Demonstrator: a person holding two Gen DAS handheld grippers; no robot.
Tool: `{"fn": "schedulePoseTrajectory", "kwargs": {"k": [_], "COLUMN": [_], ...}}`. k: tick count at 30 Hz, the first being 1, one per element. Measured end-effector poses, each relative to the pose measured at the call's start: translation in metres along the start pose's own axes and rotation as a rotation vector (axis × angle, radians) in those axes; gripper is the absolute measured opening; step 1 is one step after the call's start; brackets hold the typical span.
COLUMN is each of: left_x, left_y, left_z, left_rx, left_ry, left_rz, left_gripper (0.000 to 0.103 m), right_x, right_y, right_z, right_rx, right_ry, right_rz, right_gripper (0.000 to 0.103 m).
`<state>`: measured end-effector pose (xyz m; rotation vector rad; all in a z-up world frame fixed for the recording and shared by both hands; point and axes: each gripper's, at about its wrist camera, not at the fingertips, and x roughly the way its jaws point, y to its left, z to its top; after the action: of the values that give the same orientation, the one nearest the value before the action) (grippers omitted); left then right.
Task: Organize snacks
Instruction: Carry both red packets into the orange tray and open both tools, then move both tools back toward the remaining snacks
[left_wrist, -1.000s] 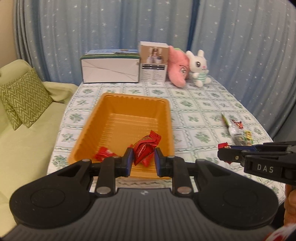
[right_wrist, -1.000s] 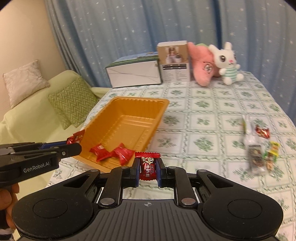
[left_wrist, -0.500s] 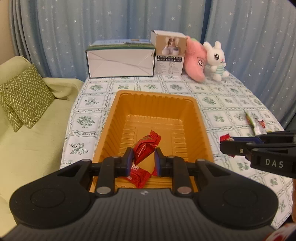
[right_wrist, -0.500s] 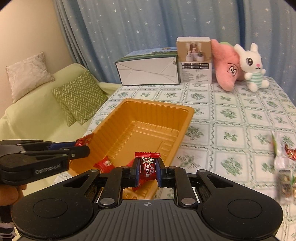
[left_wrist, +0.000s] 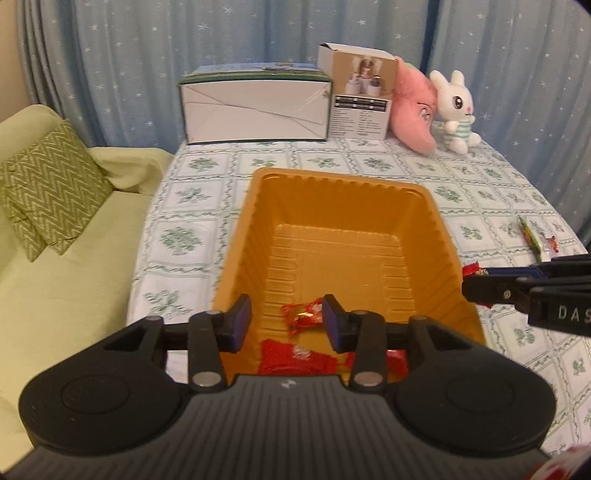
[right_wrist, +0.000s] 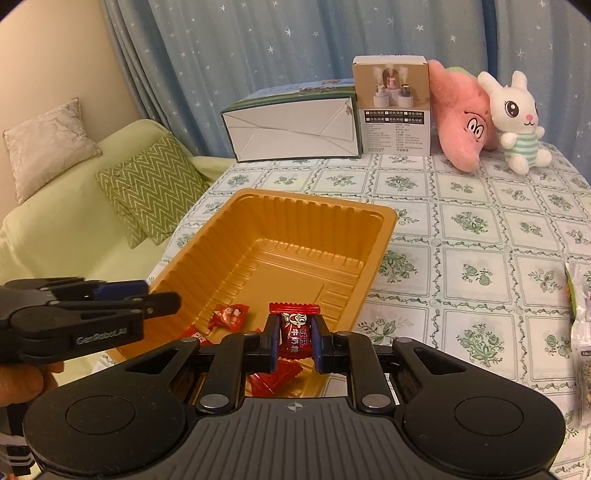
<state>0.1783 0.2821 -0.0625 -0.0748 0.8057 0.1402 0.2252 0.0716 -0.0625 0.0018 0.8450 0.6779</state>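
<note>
— Red wrapper in the right gripper (right_wrist: 294, 338)?

— Confirmed. Its jaws are clamped on a red candy (right_wrist: 294, 332), held upright over the near end of the orange tray (right_wrist: 373, 218).

— Left gripper (left_wrist: 287, 323)?

— Jaws spread wide, nothing between them, poised above the tray's near end. A loose red candy (left_wrist: 303, 316) lies on the tray floor below the gap; more red candies (left_wrist: 295, 356) lie closer in, at six o'clock.

— Remaining snacks?

— Clear snack packets (right_wrist: 581, 325) sit on the patterned tablecloth (right_wrist: 480, 221) at three o'clock, well apart from the tray.

— Beyond?

— White box (right_wrist: 295, 129) at twelve o'clock; pink plush (right_wrist: 458, 122) and white bunny (right_wrist: 517, 118) at one.
</note>
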Motion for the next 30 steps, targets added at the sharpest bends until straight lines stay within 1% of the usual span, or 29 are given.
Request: {"fn": "schedulePoseTrajectory", "kwargs": {"k": [5, 10, 13, 15, 16, 17, 19, 22, 24, 27, 29, 30], "left_x": [-0.012, -0.02, -0.025, -0.03, -0.032, -0.035, -0.04, -0.049, -0.059, -0.074, -0.084, -0.09], "left_y": [0.001, 0.004, 0.005, 0.005, 0.005, 0.004, 0.003, -0.001, -0.005, -0.012, -0.019, -0.023], "left_z": [-0.006, -0.012, -0.015, -0.017, -0.018, -0.02, -0.022, -0.025, -0.028, -0.031, -0.034, -0.034], "left_rx": [0.0, -0.02, -0.026, -0.025, -0.025, -0.027, -0.031, -0.037, -0.046, -0.05, -0.044, -0.044], "left_ry": [-0.018, -0.028, -0.028, -0.032, -0.034, -0.037, -0.04, -0.044, -0.05, -0.059, -0.063, -0.066], "left_rz": [0.003, 0.005, 0.007, 0.01, 0.01, 0.012, 0.013, 0.012, 0.013, 0.007, 0.001, -0.004], "left_gripper": [0.046, 0.048, 0.049, 0.051, 0.052, 0.055, 0.055, 0.057, 0.063, 0.068, 0.069, 0.072], "right_x": [0.008, 0.015, 0.019, 0.015, 0.012, 0.008, -0.001, -0.02, -0.035, -0.061, -0.078, -0.087], "right_y": [0.006, 0.013, 0.012, 0.01, 0.009, 0.008, 0.005, 0.003, 0.001, -0.003, -0.007, -0.01], "right_z": [0.004, 0.012, 0.016, 0.016, 0.015, 0.013, 0.01, 0.005, -0.001, -0.015, -0.027, -0.032], "right_rx": [-0.003, -0.008, 0.022, 0.032, 0.034, 0.042, 0.048, 0.046, 0.046, 0.041, 0.06, 0.072], "right_ry": [0.005, -0.005, 0.004, -0.008, -0.017, -0.027, -0.045, -0.067, -0.08, -0.098, -0.103, -0.103], "right_rz": [0.01, 0.043, 0.063, 0.051, 0.043, 0.042, 0.054, 0.035, 0.02, -0.015, -0.038, -0.05], "right_gripper": [0.018, 0.018, 0.019, 0.031, 0.05, 0.062, 0.063, 0.063, 0.063, 0.063, 0.063, 0.063]}}
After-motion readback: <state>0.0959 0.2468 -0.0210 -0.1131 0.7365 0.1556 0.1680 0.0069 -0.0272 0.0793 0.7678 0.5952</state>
